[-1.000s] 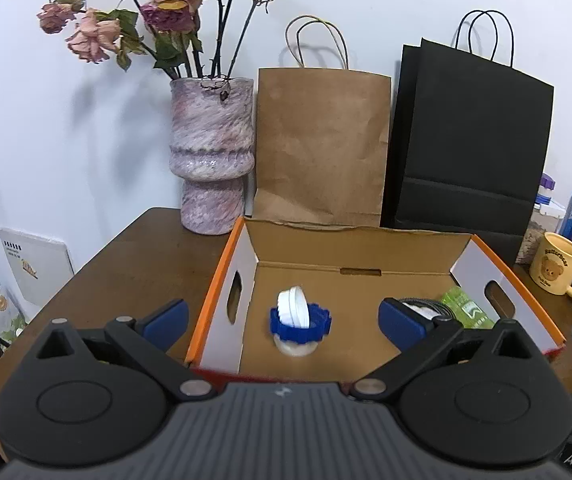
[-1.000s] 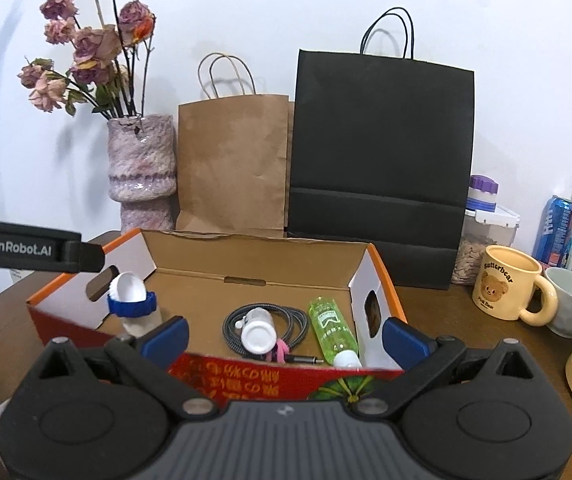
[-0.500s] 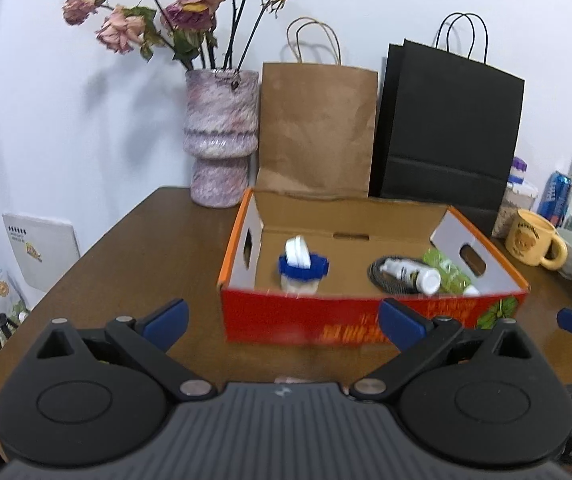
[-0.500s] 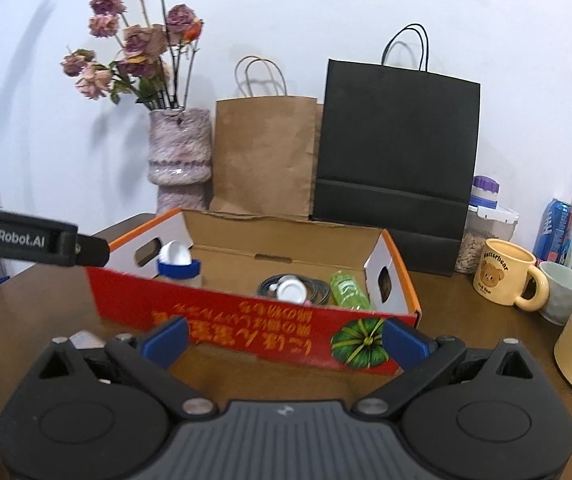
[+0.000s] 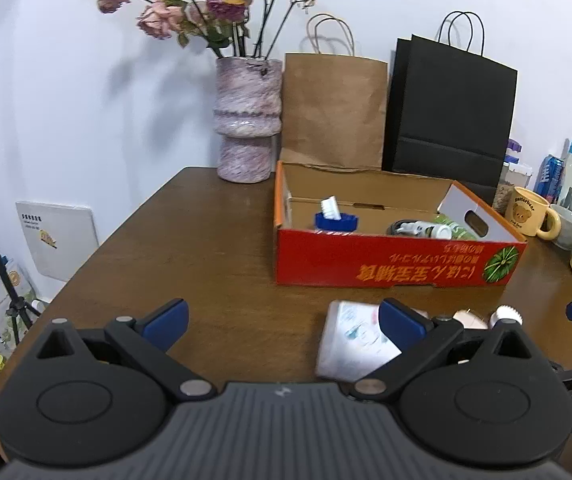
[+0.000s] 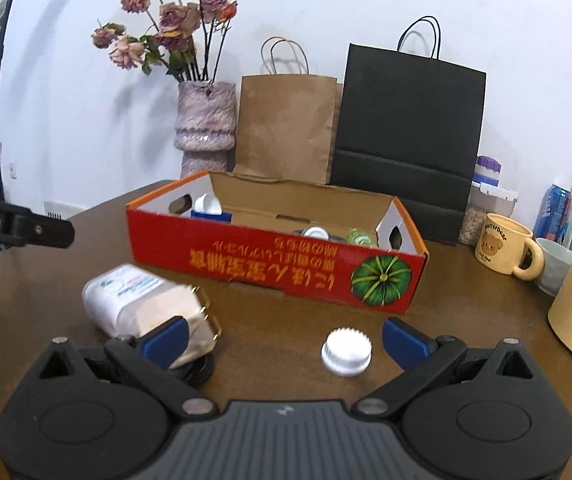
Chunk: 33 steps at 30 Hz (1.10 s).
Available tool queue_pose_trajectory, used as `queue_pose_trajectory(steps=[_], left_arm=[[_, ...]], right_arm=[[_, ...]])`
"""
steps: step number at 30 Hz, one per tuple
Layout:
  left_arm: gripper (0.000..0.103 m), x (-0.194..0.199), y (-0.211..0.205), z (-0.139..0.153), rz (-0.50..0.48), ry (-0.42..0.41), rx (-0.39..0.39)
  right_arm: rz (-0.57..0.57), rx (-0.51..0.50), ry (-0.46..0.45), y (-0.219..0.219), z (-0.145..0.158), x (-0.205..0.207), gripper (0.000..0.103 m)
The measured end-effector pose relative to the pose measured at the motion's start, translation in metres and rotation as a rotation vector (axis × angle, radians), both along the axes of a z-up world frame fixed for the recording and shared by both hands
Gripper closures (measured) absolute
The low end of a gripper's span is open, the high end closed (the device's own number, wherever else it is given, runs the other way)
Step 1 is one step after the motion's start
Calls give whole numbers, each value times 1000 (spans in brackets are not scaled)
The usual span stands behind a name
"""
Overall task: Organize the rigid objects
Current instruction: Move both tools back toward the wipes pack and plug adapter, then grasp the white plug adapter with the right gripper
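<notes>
Hovering low over the brown table [image 5: 206, 240], both grippers sit on the near side of the red cardboard box [image 5: 393, 264]. Left gripper [image 5: 282, 322] is spread wide, nothing between its blue pads, and a white packet [image 5: 349, 340] lies on the table just behind its right finger. Right gripper [image 6: 286, 336] is spread wide too, empty, and look at that: a white ribbed cap [image 6: 346, 351] rests on the table right between its fingers, nearer the right one, touching neither. By its left finger lies a white jar [image 6: 126, 296] on its side, with a pale wrapped piece [image 6: 182, 320] against it; what that piece is, I cannot tell.

Inside the box, at the left end, a blue-collared white container [image 5: 335, 218] stands with its white lid tipped up. Toward the right end lie a coiled dark cable, a small white bottle [image 5: 429, 229] and a green bottle [image 5: 459, 230].

Beyond the box stand a pink vase [image 6: 205, 128] of dried roses, a brown paper bag [image 6: 286, 128] and a black paper bag [image 6: 405, 132]. Far right sits a yellow bear mug [image 6: 501, 246].
</notes>
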<state>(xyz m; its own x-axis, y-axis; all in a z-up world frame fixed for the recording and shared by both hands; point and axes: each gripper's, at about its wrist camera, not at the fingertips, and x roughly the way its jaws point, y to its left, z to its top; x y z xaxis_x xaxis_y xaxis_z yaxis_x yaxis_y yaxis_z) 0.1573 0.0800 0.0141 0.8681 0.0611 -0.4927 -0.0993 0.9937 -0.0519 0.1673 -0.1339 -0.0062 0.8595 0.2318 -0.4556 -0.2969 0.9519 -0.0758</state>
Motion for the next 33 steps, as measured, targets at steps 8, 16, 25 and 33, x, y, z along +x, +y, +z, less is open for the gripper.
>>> queue_pose_trajectory(steps=[8, 16, 25, 33], left_arm=[[0, -12, 24, -27, 9, 44, -8], [0, -12, 44, -37, 20, 57, -85], [0, -9, 46, -42, 10, 71, -99], [0, -10, 42, -42, -8, 65, -88]], right_arm=[[54, -38, 29, 18, -11, -15, 0], [94, -69, 15, 46, -13, -9, 0], [147, -91, 8, 66, -19, 12, 5], [212, -68, 16, 67, -24, 15, 44]])
